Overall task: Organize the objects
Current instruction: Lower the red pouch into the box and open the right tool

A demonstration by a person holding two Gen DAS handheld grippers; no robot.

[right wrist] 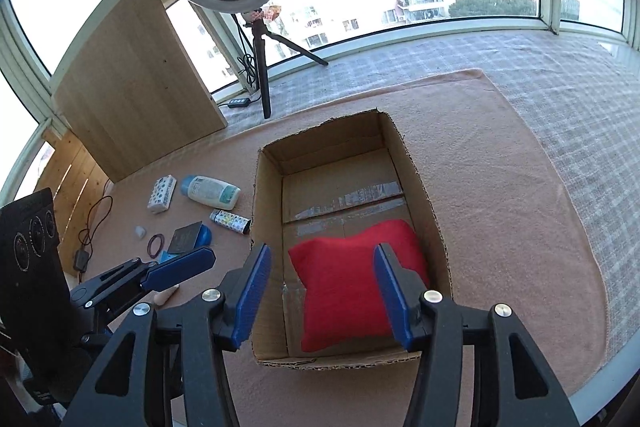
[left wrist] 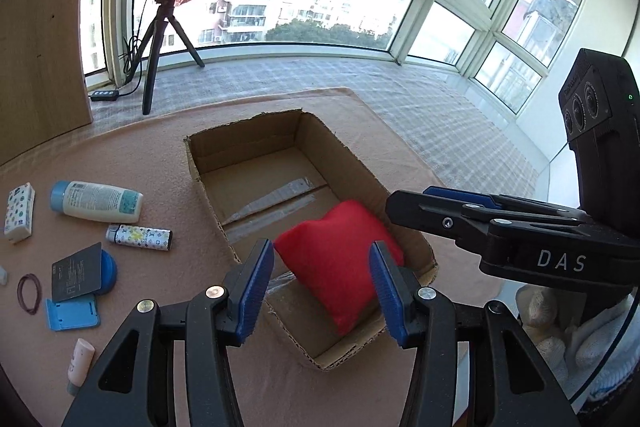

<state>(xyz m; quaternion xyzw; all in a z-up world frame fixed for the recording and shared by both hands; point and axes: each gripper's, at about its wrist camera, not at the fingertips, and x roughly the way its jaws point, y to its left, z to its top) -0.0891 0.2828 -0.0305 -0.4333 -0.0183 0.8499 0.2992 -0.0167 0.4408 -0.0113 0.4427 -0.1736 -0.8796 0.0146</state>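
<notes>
Both grippers hang over the near end of the cardboard box (right wrist: 430, 211), jaws spread and holding nothing. Seen from its own camera, the left gripper (left wrist: 322, 287) frames the red cushion (left wrist: 340, 263) between its ribbed blue pads without touching it; the right gripper (right wrist: 322, 291) does the same from the other side.

Judging by how things lie, the sorting has barely begun. Only the cushion is in the box, propped against the near right wall, and the far half of the floor is bare.

Everything else waits on the pink cloth (right wrist: 500, 187) to the left of the box:
- a white lotion bottle (left wrist: 98, 201) with a blue cap, lying on its side
- a patterned tissue pack (left wrist: 19, 211)
- a printed lighter (left wrist: 140, 237)
- a dark card (left wrist: 76, 273) resting on a round blue tin (left wrist: 109, 273)
- a flat blue holder (left wrist: 72, 313)
- a brown hair tie (left wrist: 29, 293)
- a small pale tube (left wrist: 80, 359) nearest the left gripper

The cushion looks soft and plump, its corners pinched. The box is plain corrugated card with rough-cut edges and strips of clear tape along its floor seam. The bottle and the lighter are smooth, rounded and likely to roll.
</notes>
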